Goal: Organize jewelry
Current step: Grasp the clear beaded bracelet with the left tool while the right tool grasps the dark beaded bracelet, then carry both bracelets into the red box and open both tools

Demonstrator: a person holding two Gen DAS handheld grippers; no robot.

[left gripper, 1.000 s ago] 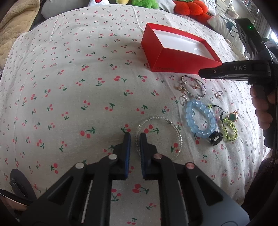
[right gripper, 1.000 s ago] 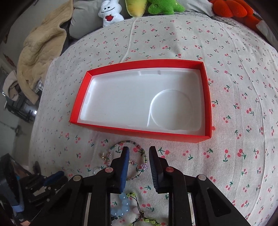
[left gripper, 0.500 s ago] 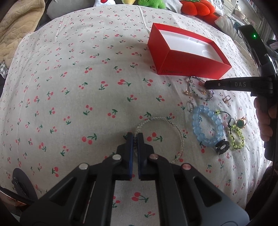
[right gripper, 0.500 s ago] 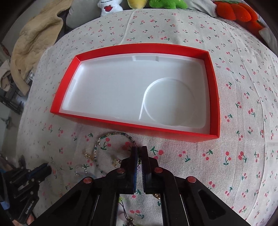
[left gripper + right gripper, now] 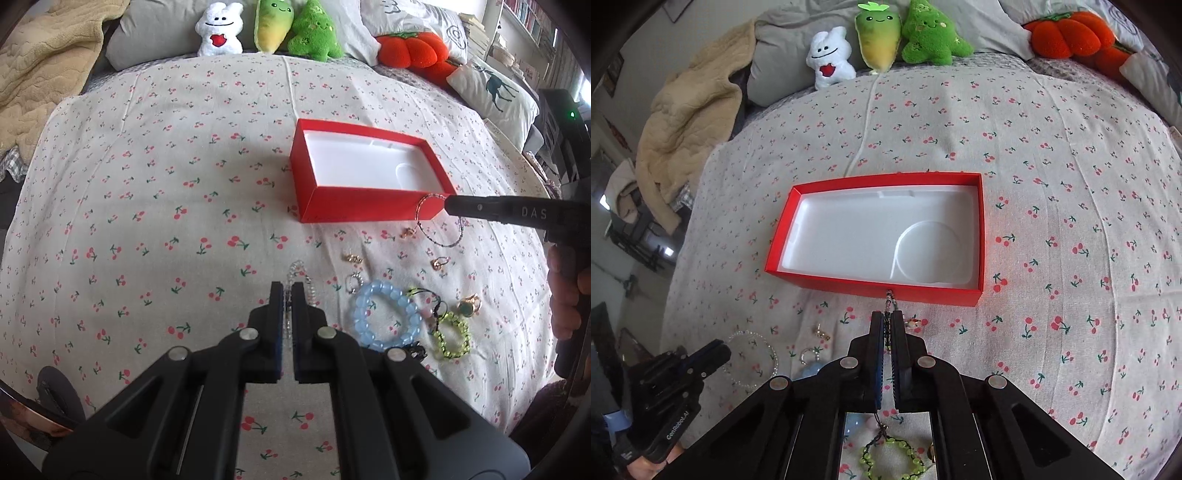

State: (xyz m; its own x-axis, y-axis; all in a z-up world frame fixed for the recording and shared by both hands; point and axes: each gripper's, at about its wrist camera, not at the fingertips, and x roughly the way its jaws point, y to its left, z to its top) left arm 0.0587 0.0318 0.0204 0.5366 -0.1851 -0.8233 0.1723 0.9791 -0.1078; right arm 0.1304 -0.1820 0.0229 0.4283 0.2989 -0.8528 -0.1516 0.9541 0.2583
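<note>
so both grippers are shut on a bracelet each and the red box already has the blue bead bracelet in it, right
Not quite. The red box is empty, as the right wrist view shows; the blue bead bracelet lies on the bedspread. The left gripper and right gripper are each shut on a bracelet.

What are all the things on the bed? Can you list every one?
box: one, red with white inside, empty, mid-bed
clear bead bracelet: one, in left gripper
dark bead bracelet: one, in right gripper
blue bracelet: one, on sheet
green bracelet: one, right of the blue one
small rings and earrings: several, gold or silver, scattered
plush toys: white, yellow-green, green, orange, far edge
blanket: one, beige, left
left gripper: shut
right gripper: shut
</note>
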